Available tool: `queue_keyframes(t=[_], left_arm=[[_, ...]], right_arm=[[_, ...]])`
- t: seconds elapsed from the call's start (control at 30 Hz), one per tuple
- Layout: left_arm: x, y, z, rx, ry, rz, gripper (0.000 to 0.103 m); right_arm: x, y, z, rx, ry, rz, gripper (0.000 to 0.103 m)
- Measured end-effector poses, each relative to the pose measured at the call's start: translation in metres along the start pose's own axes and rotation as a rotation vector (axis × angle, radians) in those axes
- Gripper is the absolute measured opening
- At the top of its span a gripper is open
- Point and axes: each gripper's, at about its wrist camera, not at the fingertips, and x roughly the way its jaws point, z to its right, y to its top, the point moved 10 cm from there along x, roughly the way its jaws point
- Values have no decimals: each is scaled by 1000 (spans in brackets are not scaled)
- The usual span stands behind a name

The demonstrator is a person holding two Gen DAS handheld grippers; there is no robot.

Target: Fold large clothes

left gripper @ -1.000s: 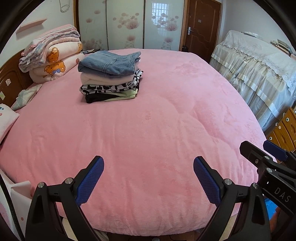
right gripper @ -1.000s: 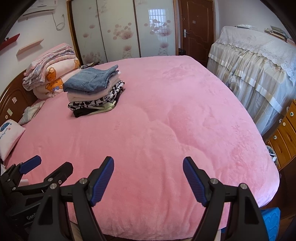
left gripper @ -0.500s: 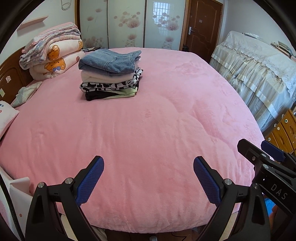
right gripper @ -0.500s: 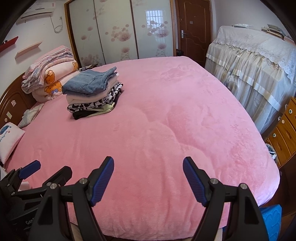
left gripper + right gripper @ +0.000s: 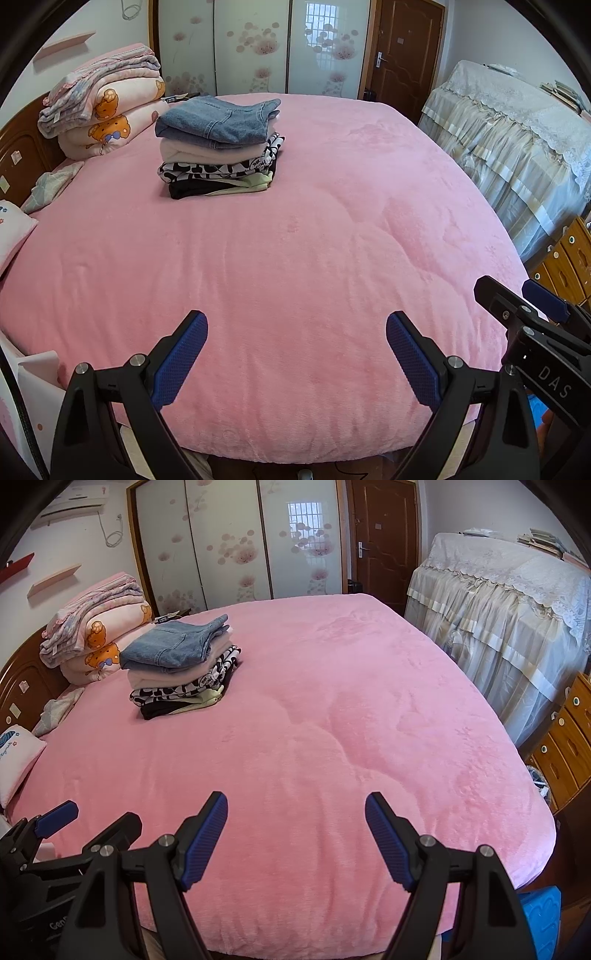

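Both the left gripper [image 5: 295, 354] and the right gripper [image 5: 295, 836] are being held spread wide, nothing grasped. The stack of folded clothes [image 5: 218, 144] is lying far ahead and leftward of both, nearer the left gripper; no unfolded garment is being shown.

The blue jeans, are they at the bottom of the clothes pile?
No, the folded blue jeans lie on top of the clothes pile, above the pale pink and black-and-white layers.

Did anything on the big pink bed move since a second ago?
Nothing on it moved. Only the view shifted slightly. The pile of folded clothes sits in the same spot on the pink bed. The left tool and right tool are open and empty, holding nothing, same as before.
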Motion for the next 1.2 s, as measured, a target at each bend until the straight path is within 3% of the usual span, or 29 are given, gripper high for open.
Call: queue_keyframes(t=[1.2], left_arm=[[14, -2, -1, -30, -5, -41, 97]], right_arm=[[10, 1, 1, -3, -7, -19, 77]])
